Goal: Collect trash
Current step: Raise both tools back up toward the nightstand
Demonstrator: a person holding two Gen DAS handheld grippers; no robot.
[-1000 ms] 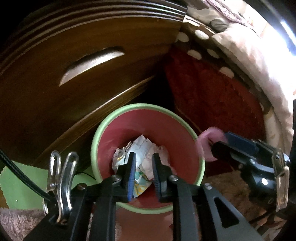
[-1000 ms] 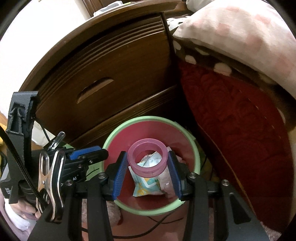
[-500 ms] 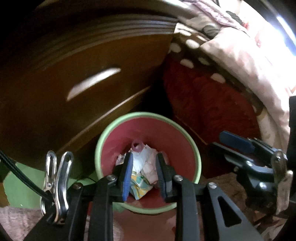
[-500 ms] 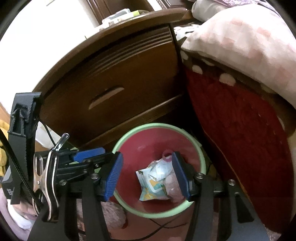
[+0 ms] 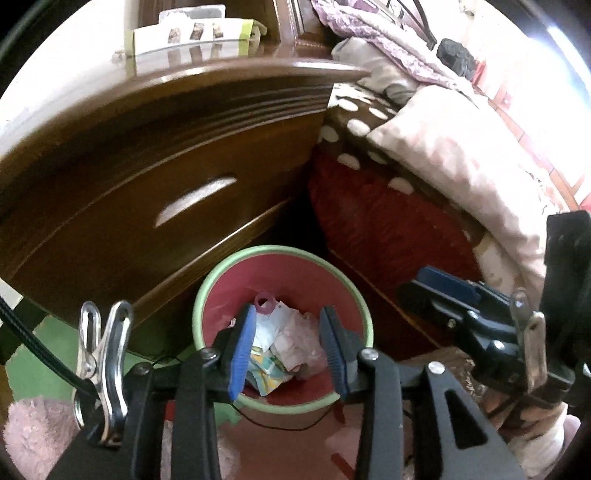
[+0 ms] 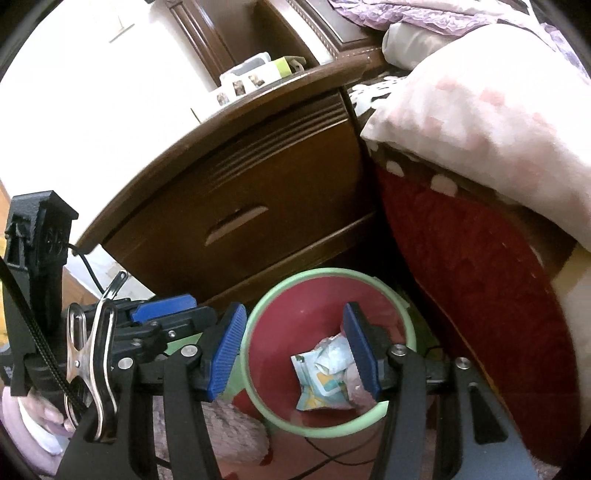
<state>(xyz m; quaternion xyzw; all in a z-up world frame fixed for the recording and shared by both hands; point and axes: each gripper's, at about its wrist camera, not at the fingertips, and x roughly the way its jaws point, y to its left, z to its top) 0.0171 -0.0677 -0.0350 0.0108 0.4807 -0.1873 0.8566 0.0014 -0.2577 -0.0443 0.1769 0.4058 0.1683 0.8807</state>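
Two grippers hang above a red wastebasket [image 5: 284,254] with a pale green rim, which stands on the floor in the corner between a dark wooden nightstand [image 5: 147,177] and a bed draped in a red cover [image 5: 388,221]. Inside the wastebasket lies the collected trash: a crumpled printed wrapper [image 5: 267,369], some pale pink and white paper scraps [image 5: 291,339] beside it, and a small pink ring [image 5: 265,302] resting toward the wall of the wastebasket nearest the nightstand. Over the wastebasket, the left gripper [image 5: 290,350] has its blue-padded jaws parting, with nothing between them; the trash shows in the gap far below. To the bed side of the wastebasket in the left wrist view, the right gripper [image 6: 295,350] also stands with its jaws apart and holds nothing, one pad over the rim on the nightstand side and the other over the wastebasket's inside. A thin black cable [image 5: 280,424] runs along the floor just in front of the wastebasket. On top of the nightstand, well above the wastebasket, sit a few small boxes [image 5: 192,26]. A pale pink pillow [image 6: 480,122] lies on the bed.
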